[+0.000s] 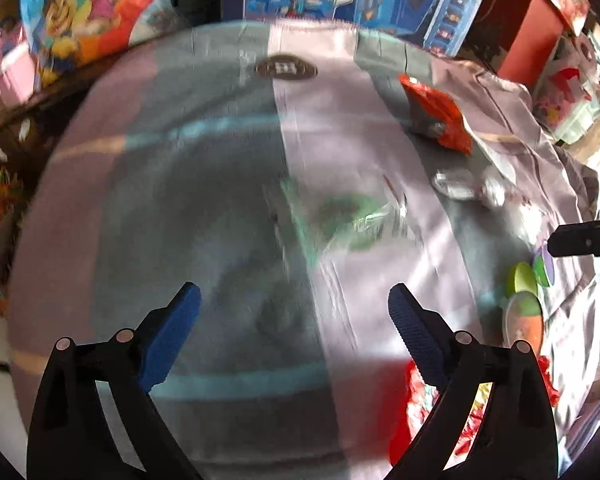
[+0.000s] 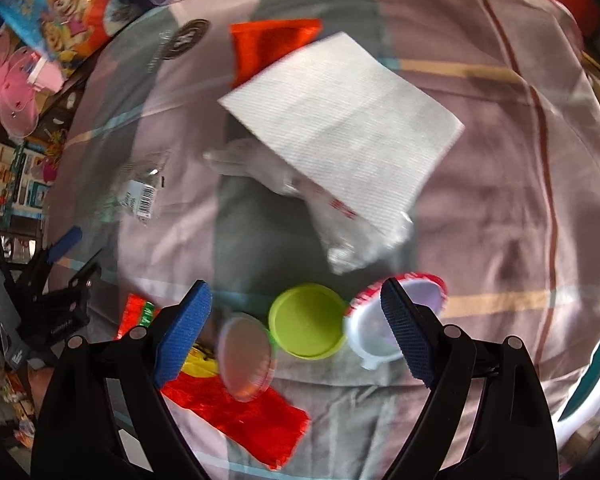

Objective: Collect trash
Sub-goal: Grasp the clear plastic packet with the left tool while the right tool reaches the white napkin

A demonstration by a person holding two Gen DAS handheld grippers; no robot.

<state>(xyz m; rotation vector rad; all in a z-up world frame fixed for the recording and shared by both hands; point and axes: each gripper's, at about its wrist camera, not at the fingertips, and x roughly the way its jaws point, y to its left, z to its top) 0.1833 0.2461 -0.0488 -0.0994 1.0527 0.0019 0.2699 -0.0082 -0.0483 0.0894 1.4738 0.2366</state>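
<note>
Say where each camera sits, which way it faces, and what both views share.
Left wrist: on the left gripper, facing steeply down at the striped cloth; its open blue fingers show.
Right wrist: on the right gripper, facing down at a napkin and green lid; open fingers show.
Shared: cloth, green lid, orange wrapper.

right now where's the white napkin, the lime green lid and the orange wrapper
white napkin [image 2: 340,128], right wrist view, middle of its flat face
lime green lid [image 2: 307,321], right wrist view, inner face
orange wrapper [image 1: 436,114], left wrist view, crinkled middle
</note>
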